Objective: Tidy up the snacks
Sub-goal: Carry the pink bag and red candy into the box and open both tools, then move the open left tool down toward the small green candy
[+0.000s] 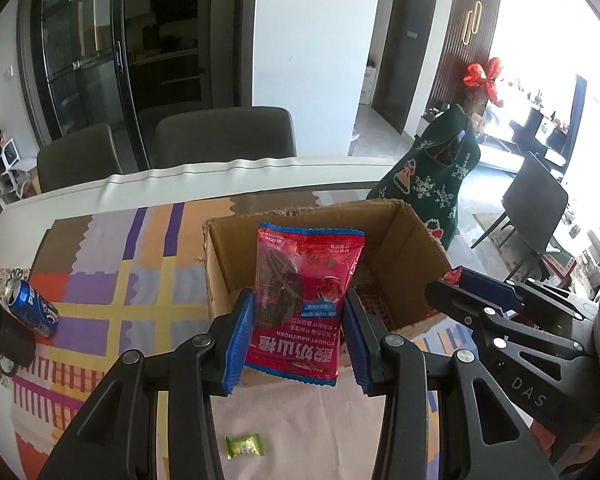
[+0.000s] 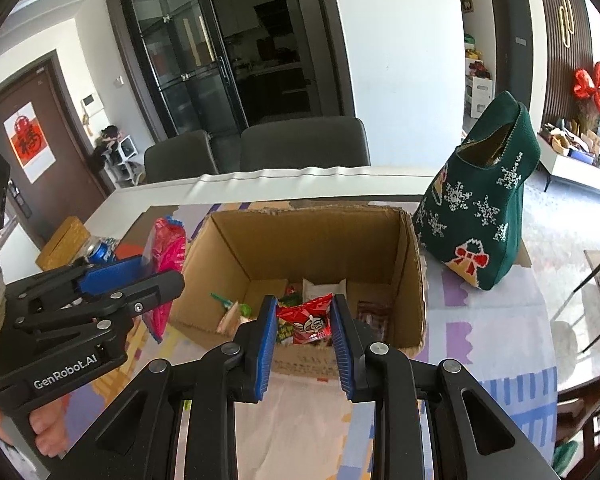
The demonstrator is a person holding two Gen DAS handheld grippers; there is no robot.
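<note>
Black hand-held gripper (image 1: pixel 298 342), blue ribbed pads (image 1: pixel 238 340), silver screws.

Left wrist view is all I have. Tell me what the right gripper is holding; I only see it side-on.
Observer: The right gripper is shut on a small red snack pack with a cartoon face.
Operator: Report what is in the box. My red bag blocks its floor.
Observer: The box already holds several snacks, among them a green wrapped one near its left wall.
Operator: Now describe my left gripper from the side.
Observer: The left gripper pinches the red bag, which hangs beside the box's left wall, outside it.
</note>
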